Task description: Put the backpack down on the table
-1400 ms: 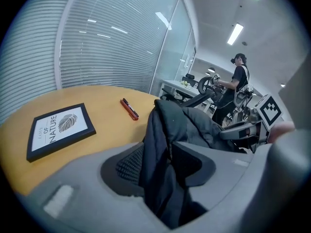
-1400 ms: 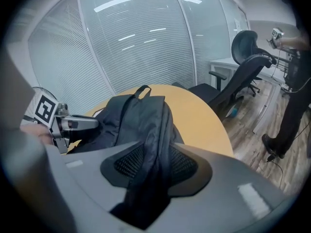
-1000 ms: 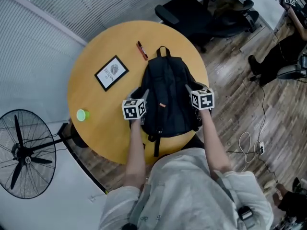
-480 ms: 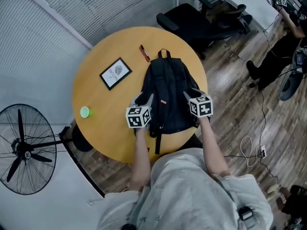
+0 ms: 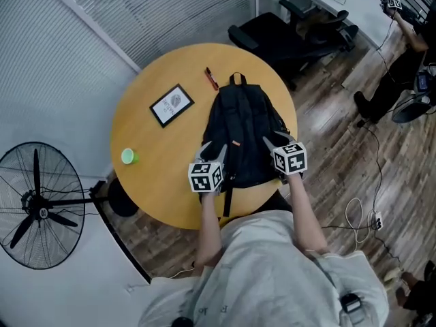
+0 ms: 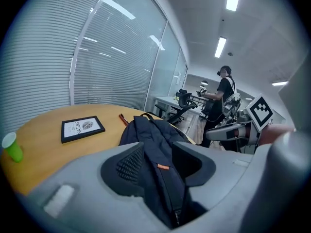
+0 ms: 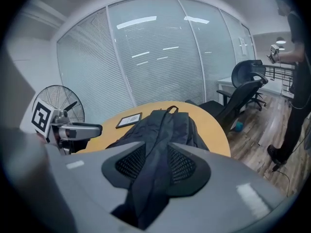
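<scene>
A black backpack [image 5: 242, 131] lies flat on the round wooden table [image 5: 157, 162], handle at the far end and shoulder straps facing up. Both grippers hover over its near end. My left gripper [image 5: 213, 150] is open. A strap with an orange tag [image 6: 163, 167] runs through the gap between its jaws, with space on either side. My right gripper [image 5: 274, 140] is open too. The other strap [image 7: 153, 174] drapes between its pads and fills the gap. In the left gripper view, the right gripper's marker cube [image 6: 260, 111] shows at the right.
On the table's left half are a framed picture [image 5: 172, 105], a red pen [image 5: 212, 78] and a green cup [image 5: 127, 157]. A standing fan [image 5: 41, 213] is on the floor at the left. Black office chairs [image 5: 286, 29] stand beyond the table. A person [image 5: 409, 26] is at the far right.
Both grippers have drawn back along the backpack toward its near end and risen a little. The backpack stays flat on the table.
</scene>
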